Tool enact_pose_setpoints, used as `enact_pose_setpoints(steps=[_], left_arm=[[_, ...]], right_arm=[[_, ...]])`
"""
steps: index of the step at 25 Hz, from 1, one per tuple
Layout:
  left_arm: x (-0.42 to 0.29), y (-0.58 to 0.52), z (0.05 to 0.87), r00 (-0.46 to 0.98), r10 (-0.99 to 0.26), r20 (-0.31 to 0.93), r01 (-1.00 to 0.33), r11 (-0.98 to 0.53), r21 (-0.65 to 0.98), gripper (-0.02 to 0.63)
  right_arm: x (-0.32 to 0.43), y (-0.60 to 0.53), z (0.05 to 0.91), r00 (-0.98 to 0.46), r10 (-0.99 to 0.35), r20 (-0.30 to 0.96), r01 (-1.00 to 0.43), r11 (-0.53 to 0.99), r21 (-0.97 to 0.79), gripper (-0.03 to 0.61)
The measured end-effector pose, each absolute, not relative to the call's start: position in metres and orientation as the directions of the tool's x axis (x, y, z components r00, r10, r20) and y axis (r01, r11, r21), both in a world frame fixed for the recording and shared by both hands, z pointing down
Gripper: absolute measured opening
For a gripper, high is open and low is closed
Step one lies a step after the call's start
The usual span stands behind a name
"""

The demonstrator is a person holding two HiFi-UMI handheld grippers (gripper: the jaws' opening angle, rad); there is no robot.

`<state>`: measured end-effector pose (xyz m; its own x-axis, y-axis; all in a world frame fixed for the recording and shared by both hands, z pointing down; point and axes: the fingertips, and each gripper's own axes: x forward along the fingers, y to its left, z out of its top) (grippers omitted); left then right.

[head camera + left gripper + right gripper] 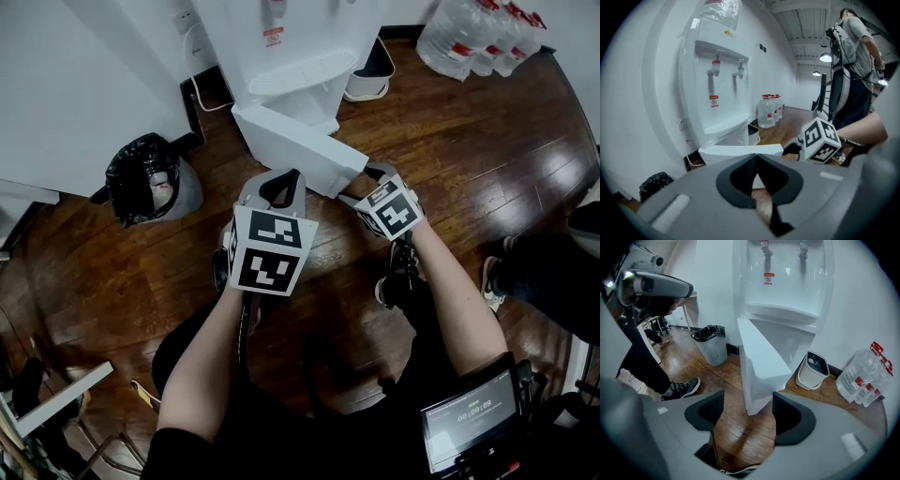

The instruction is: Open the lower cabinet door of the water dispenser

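The white water dispenser (291, 47) stands against the wall. Its lower cabinet door (295, 145) is swung out over the wood floor. My right gripper (361, 187) is open at the door's free edge. In the right gripper view the door (761, 362) has its lower corner just beyond the right gripper (747, 411), and neither pad touches it. My left gripper (281, 183) hangs shut and empty in front of the door's face. In the left gripper view the left gripper (757, 161) has its jaws meeting, with the door's top edge (740, 151) and the dispenser (717, 84) behind.
A bin lined with a black bag (150, 178) stands left of the dispenser and a small white bin (370, 75) to its right. Several water bottles (469, 37) fill the far right corner. Another person's shoes (497, 272) are at the right. A cable (202, 94) runs from a wall socket.
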<state>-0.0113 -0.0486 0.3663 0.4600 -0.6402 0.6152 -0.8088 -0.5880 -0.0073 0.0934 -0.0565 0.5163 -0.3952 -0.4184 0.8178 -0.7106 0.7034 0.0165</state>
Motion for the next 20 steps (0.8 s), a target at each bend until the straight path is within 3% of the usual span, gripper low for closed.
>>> enact_pose_setpoints(steps=[4, 7, 11, 13, 16, 20], left_arm=[[-0.024, -0.047, 0.372, 0.474, -0.615, 0.63, -0.79, -0.613, -0.004, 0.021], [-0.016, -0.03, 0.385, 0.534, -0.522, 0.665, -0.715, -0.698, 0.025, 0.053], [-0.003, -0.006, 0.41, 0.566, -0.38, 0.732, -0.617, -0.784, 0.07, 0.084], [0.003, 0.001, 0.416, 0.57, -0.341, 0.748, -0.585, -0.807, 0.077, 0.084], [0.007, -0.001, 0.419, 0.579, -0.332, 0.745, -0.589, -0.802, 0.1, 0.084], [-0.011, -0.019, 0.41, 0.553, -0.392, 0.736, -0.639, -0.766, 0.072, 0.084]], right_arm=[[0.085, -0.04, 0.513, -0.438, -0.381, 0.814, -0.643, 0.766, 0.012, 0.281], [0.089, -0.029, 0.509, -0.45, -0.345, 0.823, -0.523, 0.849, 0.07, 0.241], [0.108, -0.049, 0.497, -0.388, -0.405, 0.828, -0.474, 0.858, 0.198, 0.238], [0.106, -0.06, 0.49, -0.403, -0.426, 0.81, -0.481, 0.851, 0.208, 0.199], [0.096, -0.054, 0.49, -0.441, -0.384, 0.811, -0.424, 0.886, 0.188, 0.118], [0.088, -0.041, 0.488, -0.482, -0.346, 0.805, -0.392, 0.907, 0.155, 0.1]])
